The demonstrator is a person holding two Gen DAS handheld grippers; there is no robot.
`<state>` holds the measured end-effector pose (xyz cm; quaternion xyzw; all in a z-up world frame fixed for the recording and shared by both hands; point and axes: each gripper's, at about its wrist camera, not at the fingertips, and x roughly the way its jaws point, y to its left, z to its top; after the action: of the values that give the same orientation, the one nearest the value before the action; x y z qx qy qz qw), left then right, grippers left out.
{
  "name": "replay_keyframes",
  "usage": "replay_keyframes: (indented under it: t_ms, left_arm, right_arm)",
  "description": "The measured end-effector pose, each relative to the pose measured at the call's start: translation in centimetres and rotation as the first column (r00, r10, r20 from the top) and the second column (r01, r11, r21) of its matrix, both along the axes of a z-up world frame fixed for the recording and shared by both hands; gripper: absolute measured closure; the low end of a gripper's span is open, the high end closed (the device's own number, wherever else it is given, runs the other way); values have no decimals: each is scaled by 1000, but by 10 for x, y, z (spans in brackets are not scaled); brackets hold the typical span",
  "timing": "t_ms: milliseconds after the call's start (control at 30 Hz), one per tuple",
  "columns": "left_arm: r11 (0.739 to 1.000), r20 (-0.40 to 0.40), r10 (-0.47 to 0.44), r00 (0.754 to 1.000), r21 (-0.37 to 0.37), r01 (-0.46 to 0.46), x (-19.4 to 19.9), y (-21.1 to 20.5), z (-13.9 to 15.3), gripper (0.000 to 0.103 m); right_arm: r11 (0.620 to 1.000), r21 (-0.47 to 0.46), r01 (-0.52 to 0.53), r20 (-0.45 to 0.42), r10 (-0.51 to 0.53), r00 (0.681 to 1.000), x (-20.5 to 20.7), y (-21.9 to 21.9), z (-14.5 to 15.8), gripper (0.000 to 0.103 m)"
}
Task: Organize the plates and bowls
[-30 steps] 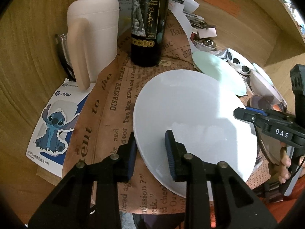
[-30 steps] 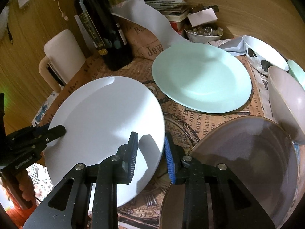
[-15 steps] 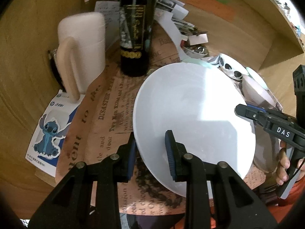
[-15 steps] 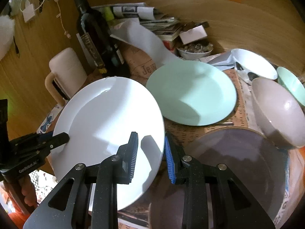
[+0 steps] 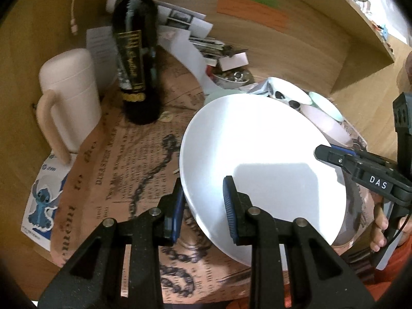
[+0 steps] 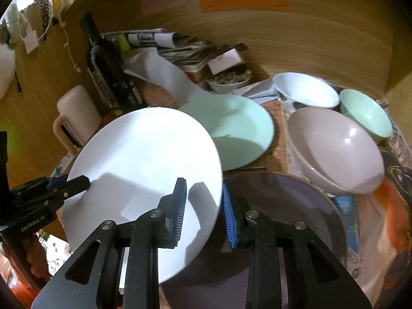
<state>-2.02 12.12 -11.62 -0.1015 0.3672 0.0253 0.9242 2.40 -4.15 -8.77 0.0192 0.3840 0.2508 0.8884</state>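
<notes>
Both grippers hold a large white plate (image 5: 260, 159) by opposite rims, lifted above the table. My left gripper (image 5: 203, 206) is shut on its left rim. My right gripper (image 6: 204, 206) is shut on its right rim; the plate fills the left of the right wrist view (image 6: 144, 164). Under and to the right lies a brown-grey plate (image 6: 291, 219). A mint plate (image 6: 239, 126) lies behind. A pinkish bowl (image 6: 334, 149), a white bowl (image 6: 306, 90) and a mint bowl (image 6: 365, 113) stand at the right.
A dark wine bottle (image 5: 136, 59) and a cream jug (image 5: 69, 100) stand at the back left on printed brown paper (image 5: 128, 159). A small dish of odds and ends (image 6: 229, 79), papers and a wooden wall are behind. A cartoon sticker (image 5: 43, 200) lies at the left edge.
The white plate has been lifted off the table and carried to the right, over the brown-grey plate, with both grippers still on its rims.
</notes>
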Motion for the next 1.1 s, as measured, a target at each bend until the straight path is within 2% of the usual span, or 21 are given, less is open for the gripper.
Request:
replay_keyframes:
  t_ms: [600, 1100]
  left_arm:
    - [996, -8, -83, 997, 23, 83, 12, -58, 2, 75]
    - [991, -82, -135, 987, 12, 136, 17, -97, -20, 75]
  right_arm:
    - [999, -20, 44, -13, -45, 999, -8, -58, -4, 78]
    - [998, -36, 57, -62, -59, 996, -13, -95, -17, 78]
